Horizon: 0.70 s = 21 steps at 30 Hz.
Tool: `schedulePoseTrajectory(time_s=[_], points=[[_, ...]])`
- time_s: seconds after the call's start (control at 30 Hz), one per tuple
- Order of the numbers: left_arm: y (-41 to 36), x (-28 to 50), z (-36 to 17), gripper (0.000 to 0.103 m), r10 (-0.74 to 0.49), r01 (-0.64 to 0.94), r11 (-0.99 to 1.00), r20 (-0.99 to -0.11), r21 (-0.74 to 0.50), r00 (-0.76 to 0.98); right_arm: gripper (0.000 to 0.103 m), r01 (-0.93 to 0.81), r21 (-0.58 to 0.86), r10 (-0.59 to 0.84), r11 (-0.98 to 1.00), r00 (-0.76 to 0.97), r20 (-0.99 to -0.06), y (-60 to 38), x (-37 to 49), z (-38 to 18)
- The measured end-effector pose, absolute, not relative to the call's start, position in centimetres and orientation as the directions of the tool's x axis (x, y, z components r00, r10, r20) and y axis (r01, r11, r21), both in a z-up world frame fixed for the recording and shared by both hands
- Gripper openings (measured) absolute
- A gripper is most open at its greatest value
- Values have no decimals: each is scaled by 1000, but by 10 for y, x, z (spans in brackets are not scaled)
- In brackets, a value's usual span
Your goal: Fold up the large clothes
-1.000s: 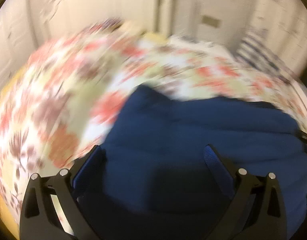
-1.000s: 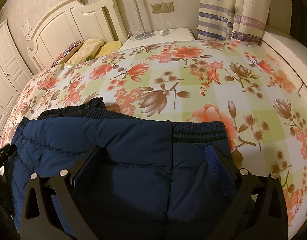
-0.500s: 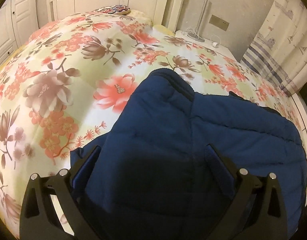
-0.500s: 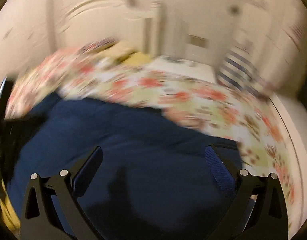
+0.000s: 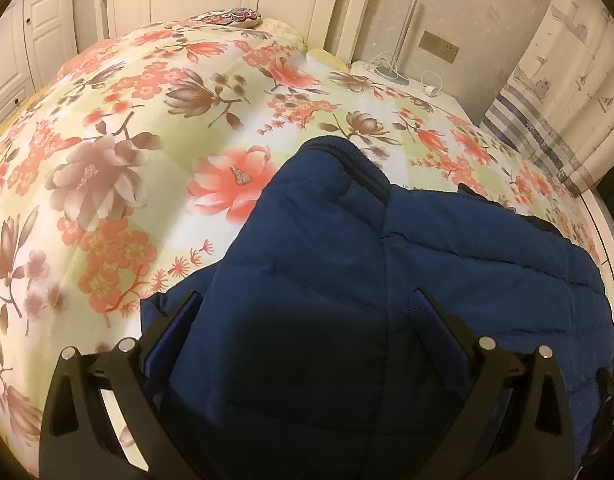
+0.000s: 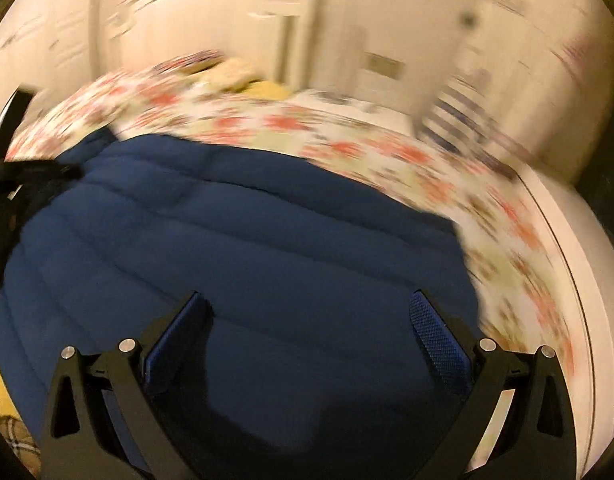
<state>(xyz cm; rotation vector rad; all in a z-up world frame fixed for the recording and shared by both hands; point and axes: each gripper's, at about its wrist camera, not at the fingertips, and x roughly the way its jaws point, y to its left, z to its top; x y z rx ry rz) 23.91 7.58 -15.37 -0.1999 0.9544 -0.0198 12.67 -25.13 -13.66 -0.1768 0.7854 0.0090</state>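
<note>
Since a second ago the right gripper [image 6: 307, 308] has swung left, blurring its view; both it and the left gripper [image 5: 305, 304] gape wide over the jacket [image 5: 387, 300] on the bed [image 5: 147, 120], no writing legible.

My left gripper [image 5: 305, 304] has black angular fingers with blue ribbed pads [image 5: 429, 320] and silver screws. My right gripper [image 6: 307, 308] looks the same.
</note>
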Motion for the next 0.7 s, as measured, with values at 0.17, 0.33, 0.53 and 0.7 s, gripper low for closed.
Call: schedulePoseTrajectory(time_s=[0.17, 0.33, 0.53, 0.7], points=[[72, 236, -149, 101, -68, -78, 987, -808, -139, 585, 99, -34, 61, 68, 998, 675, -735, -305, 119, -156], [35, 185, -100, 99, -104, 42, 994, -708, -104, 698, 99, -39, 48, 61, 998, 668, -742, -305, 122, -160], [-78, 119, -114, 100, -268, 400, 916, -740, 2, 617, 99, -35, 49, 60, 998, 673, -737, -300, 120, -160], [-98, 110, -148, 101, -227, 415, 904, -710, 101, 667, 99, -35, 50, 60, 998, 676, -735, -298, 122, -160]])
